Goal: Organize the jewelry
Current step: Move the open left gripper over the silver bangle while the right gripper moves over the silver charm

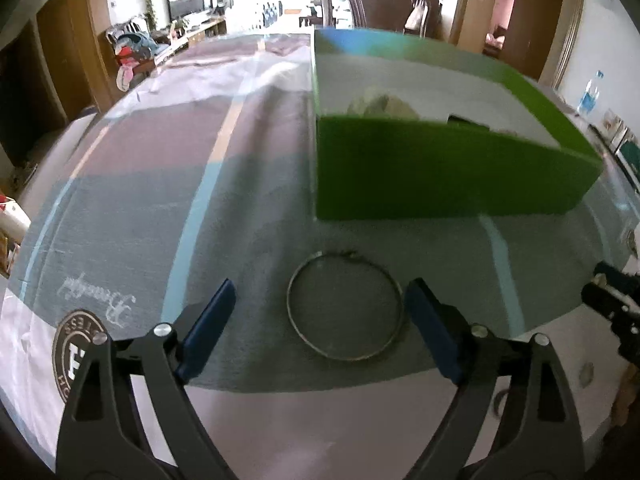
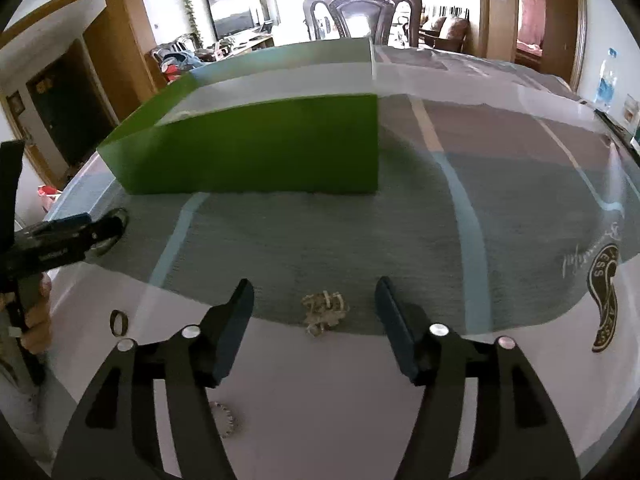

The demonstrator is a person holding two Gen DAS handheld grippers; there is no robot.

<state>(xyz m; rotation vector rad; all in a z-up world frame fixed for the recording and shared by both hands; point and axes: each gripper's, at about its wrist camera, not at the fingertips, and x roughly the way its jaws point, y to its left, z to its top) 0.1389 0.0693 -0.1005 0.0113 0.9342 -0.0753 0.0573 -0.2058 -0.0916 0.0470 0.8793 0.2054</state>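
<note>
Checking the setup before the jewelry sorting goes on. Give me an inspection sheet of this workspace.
Surface: table under a grey-and-mauve striped cloth with a clear cover.
Job's things: open green box; thin metal bangle; tangled pale jewelry piece; small ring; toothed round piece, partly hidden.
Clutter: nothing seen.
Grippers: left gripper open, astride the bangle, not gripping; right gripper open around the tangled piece.
Cables: nothing seen.
Surroundings: dark carved chair, television, water bottle.
</note>
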